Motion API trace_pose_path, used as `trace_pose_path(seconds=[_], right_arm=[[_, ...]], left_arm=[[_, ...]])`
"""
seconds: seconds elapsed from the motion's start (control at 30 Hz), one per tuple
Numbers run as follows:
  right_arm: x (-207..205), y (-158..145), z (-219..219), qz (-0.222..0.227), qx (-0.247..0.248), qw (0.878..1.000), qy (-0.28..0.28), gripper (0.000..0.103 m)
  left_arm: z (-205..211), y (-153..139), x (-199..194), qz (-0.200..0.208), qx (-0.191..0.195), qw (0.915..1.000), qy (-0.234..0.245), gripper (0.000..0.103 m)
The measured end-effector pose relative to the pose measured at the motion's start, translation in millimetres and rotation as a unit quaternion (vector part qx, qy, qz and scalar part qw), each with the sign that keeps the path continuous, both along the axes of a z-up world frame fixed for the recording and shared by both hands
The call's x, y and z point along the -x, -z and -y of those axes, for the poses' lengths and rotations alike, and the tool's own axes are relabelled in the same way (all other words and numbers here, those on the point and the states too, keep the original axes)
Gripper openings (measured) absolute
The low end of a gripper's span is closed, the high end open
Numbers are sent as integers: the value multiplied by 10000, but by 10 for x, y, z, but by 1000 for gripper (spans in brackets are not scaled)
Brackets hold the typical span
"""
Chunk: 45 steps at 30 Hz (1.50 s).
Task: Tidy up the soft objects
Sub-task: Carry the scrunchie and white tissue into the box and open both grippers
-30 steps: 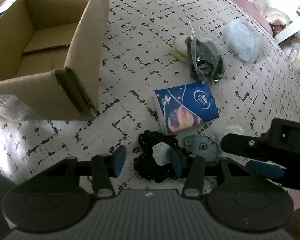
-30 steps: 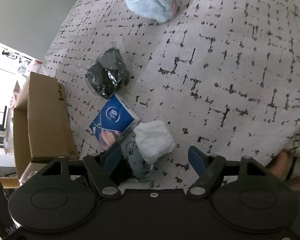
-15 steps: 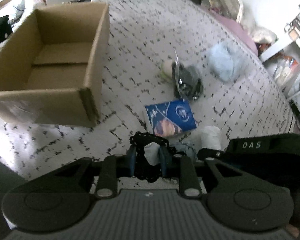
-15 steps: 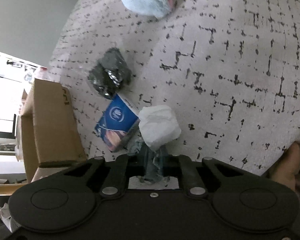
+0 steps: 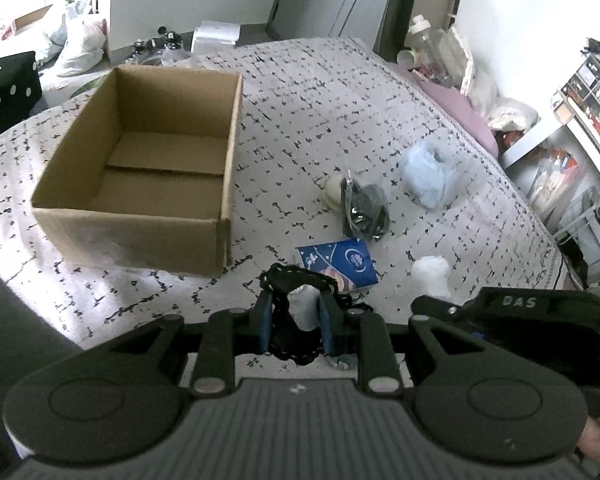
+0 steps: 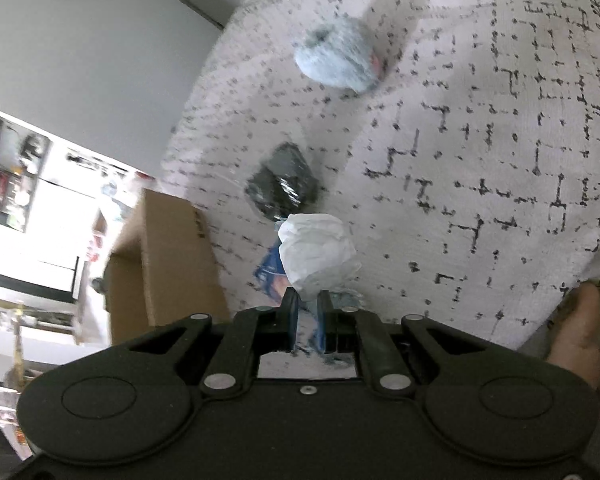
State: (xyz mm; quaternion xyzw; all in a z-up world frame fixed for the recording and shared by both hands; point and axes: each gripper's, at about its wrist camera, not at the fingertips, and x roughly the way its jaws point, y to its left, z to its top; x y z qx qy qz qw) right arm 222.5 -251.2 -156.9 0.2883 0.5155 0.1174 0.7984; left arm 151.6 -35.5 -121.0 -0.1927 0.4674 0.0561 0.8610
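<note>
1. Left wrist view: the left tongs [image 5: 294, 322] are clenching a black lacy bundle [image 5: 288, 280] with a pale label showing between the blue pads. The open cardboard box [image 5: 140, 216] is sitting up and to the left of the bundle, its long axis running away from the camera and its nearest corner close to the tongs. The left hand looks the nearer of the two to the box, so the coming move is probably a carry up and leftward over the near wall. Still lying on the bed [image 5: 320, 92] are a blue tissue pack [image 5: 346, 258], a dark bagged item [image 5: 364, 208] and a fluffy blue slipper [image 5: 432, 178].

2. Right wrist view: the right tongs [image 6: 307, 320] are pinching the lower end of a white crumpled wad [image 6: 316, 252], which is standing up from the narrow gap. The box [image 6: 172, 264] is lying to the left here, past the tissue pack [image 6: 272, 268]. The bagged item [image 6: 284, 188] and slipper [image 6: 338, 56] are lying farther up the speckled white bedspread [image 6: 500, 120].

3. The room is looking cluttered in the left wrist view, with bags and shelves ringing the bed.
</note>
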Motion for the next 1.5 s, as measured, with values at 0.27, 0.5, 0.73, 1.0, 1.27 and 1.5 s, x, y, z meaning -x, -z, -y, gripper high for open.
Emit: trace_pose_path(seconds=[0.27,0.5,0.73,1.0,1.27,1.5], right_arm=[[92,-215,-134,727,-139,9964,-420,10],[89,-366,-363,1227,-23,9886,-877,10],[23,-426,-551,1432,59,9837,-1089,10],[-73,-466,-910,1646,245,9744,-1511,10],[-126,-478,-1246,1830,233,9619,-2017,10],[-164,-431,-1549,1820,310,9535,-2383,10]], left_arm=[[-133,-242,108,328,-24,9993,-152,23],[-317,-415,192,658,-81,9975,-262,23],[-533,-435,212,800,-47,9957,-460,23],[-811,-399,210,844,-4,9940,-696,23],[-1235,-357,150,806,52,9915,-1018,23],[-1377,-203,45,758,-147,9917,-1031,23]])
